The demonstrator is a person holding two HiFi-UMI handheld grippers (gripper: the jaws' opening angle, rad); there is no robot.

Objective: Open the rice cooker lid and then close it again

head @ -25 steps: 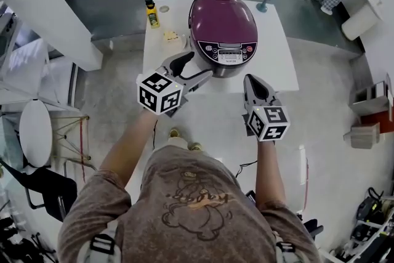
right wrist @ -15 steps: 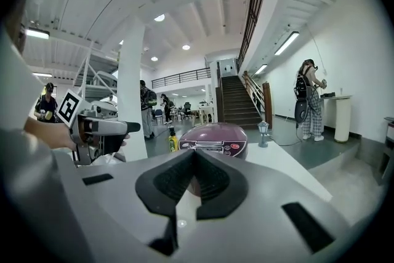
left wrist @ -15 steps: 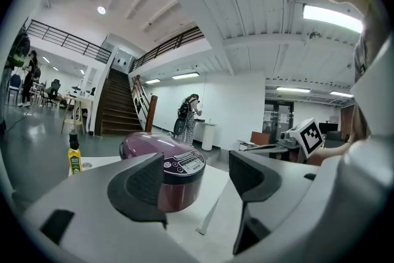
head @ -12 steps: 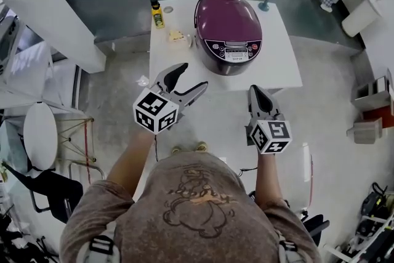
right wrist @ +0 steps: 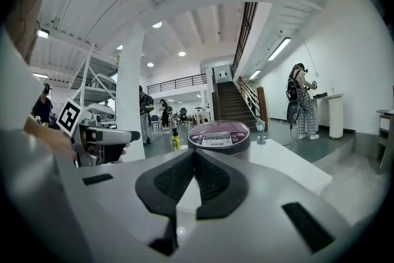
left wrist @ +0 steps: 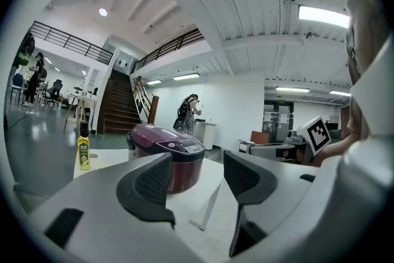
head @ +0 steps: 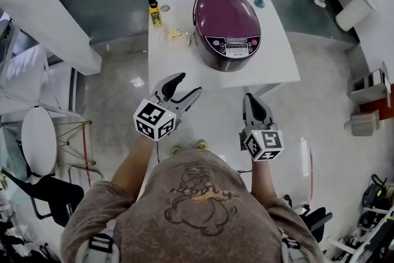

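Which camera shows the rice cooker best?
Head view: the whole rice cooker shows from above, lid shut. In the left gripper view a jaw hides part; the right gripper view shows only its top.

The person wears a brown short-sleeved T-shirt point(head: 197, 206) with a darker cartoon print. The left hand-held gripper point(head: 186, 84) and right hand-held gripper point(head: 249, 97) are pale grey with black ribbed pads point(left wrist: 151, 185) and black-and-white marker cubes point(head: 155, 121).

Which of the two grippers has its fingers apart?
The left gripper: its fingers stand apart with nothing between them, though they have just been closing slightly. The right gripper has its fingers together.
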